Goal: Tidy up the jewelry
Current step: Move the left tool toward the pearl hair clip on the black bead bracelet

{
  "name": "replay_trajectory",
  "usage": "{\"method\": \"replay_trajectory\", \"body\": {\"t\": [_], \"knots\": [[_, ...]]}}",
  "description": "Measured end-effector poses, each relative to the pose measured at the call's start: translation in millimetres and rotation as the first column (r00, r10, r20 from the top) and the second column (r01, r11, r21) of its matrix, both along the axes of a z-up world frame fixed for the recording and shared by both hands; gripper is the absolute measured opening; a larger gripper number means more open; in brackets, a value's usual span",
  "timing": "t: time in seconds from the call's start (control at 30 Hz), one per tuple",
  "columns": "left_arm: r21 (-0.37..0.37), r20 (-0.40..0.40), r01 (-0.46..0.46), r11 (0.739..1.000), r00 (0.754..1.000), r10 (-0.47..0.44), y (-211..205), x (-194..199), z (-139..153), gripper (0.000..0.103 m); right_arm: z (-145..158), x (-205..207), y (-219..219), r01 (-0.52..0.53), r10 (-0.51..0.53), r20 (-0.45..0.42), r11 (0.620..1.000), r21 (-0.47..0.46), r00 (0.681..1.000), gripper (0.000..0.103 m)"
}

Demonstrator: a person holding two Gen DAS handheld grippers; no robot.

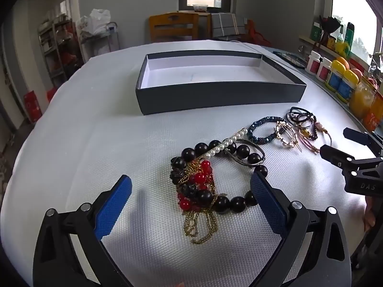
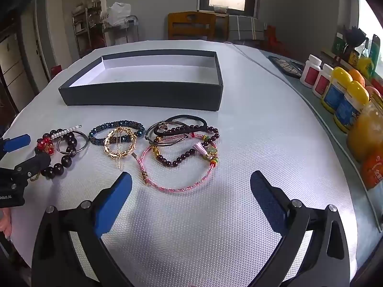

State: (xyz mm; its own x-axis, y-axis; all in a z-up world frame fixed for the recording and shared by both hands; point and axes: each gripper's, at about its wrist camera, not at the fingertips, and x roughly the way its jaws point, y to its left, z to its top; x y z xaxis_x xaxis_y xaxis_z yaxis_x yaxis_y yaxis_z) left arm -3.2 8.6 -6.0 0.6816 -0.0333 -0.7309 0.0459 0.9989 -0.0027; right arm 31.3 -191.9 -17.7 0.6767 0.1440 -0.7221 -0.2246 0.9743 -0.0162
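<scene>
An empty dark box with a white inside sits at the back of the white mat. My left gripper is open, its blue pads either side of a dark bead bracelet tangled with red beads and a gold chain, not pressing on them. My right gripper is open just in front of a pink cord bracelet and holds nothing. Between the two piles lie a blue bead bracelet, a gold chain hair clip and black hair ties.
Pill bottles, yellow-capped jars and orange jars line the table's right edge. A wooden chair stands behind the table. The other gripper shows at each view's side: the right gripper, the left gripper.
</scene>
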Motion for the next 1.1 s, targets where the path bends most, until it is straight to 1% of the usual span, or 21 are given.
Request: {"method": "replay_trajectory", "body": {"t": [0.17,0.4,0.67,1.1], "knots": [[-0.002,-0.001,0.000,1.000,1.000,0.000,0.2,0.0,0.1,0.101,0.3,-4.4,-3.0,-0.003,0.003,-0.004,1.000,0.005,1.000,0.098],[-0.007,-0.003,-0.003,1.000,1.000,0.003,-0.1,-0.4,-0.8,0.101,-0.8,1.5,0.3,-0.002,0.002,-0.005,1.000,0.005,1.000,0.098],[-0.004,-0.009,0.002,1.000,1.000,-0.002,-0.4,-0.2,-1.1,0.101,-2.3,0.8,3.7,-0.005,0.005,-0.009,1.000,-0.008,1.000,0.098],[-0.002,-0.010,0.003,1.000,1.000,-0.003,-0.6,-0.2,-1.5,0.101,-3.5,2.2,3.2,0.000,0.000,-0.011,1.000,-0.001,1.000,0.098]]}}
